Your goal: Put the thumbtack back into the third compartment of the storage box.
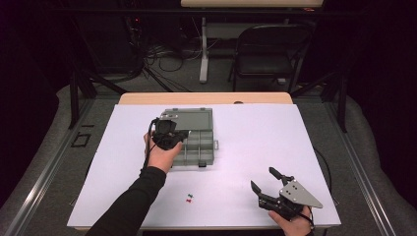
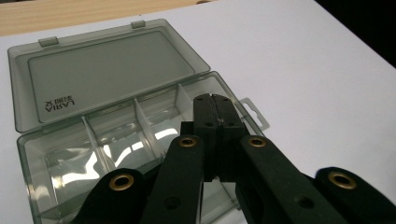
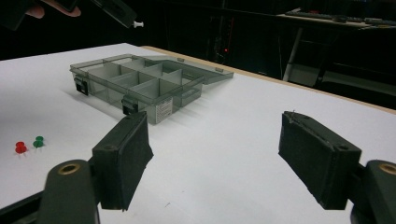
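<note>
The left gripper (image 1: 183,136) hangs over the open box (image 1: 196,147) near the table's (image 1: 255,147) far edge, jaws clamped on a white pin (image 3: 138,24); dropping it into a compartment looks like the step in hand, calling for a small release. Red pin (image 1: 188,200) and green pin (image 1: 191,196) wait near the front edge. The right gripper (image 1: 261,180) rests spread and idle at the front right corner, nothing blocking.
</note>
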The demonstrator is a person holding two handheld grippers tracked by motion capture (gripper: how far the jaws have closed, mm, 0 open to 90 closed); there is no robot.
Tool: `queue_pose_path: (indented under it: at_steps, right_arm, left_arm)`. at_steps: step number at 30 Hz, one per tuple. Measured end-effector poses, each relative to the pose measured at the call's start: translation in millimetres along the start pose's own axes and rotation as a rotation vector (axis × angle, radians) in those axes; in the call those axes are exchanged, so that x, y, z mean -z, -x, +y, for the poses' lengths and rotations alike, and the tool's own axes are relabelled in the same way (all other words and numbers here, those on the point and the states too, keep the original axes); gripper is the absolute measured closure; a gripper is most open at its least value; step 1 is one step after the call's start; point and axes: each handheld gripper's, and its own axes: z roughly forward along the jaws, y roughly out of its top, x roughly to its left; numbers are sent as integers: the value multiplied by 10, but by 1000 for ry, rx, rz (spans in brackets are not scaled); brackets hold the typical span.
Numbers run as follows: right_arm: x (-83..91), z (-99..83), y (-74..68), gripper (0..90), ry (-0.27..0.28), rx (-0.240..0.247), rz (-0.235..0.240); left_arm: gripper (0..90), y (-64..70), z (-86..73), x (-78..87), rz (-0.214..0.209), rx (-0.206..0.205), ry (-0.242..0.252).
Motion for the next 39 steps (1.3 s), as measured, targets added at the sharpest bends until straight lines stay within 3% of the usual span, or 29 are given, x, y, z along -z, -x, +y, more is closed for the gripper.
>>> queue_pose_path:
  at_steps: [6,20,33,39]
  right_arm:
    - [1,-3,10,240,-2,-6,1]
    - [-17,-9,0,239,-9,-3,11]
    - [-16,-9,8,239,-6,-5,12]
    - [-15,-9,11,239,-6,-7,11]
  left_arm:
    - [900,-62,20,-185,29,14,-25]
    - [900,-89,-43,-515,73,-16,-85]
    - [894,-120,-77,-613,89,-2,-122]
    - [757,-128,-90,-628,83,-11,-115]
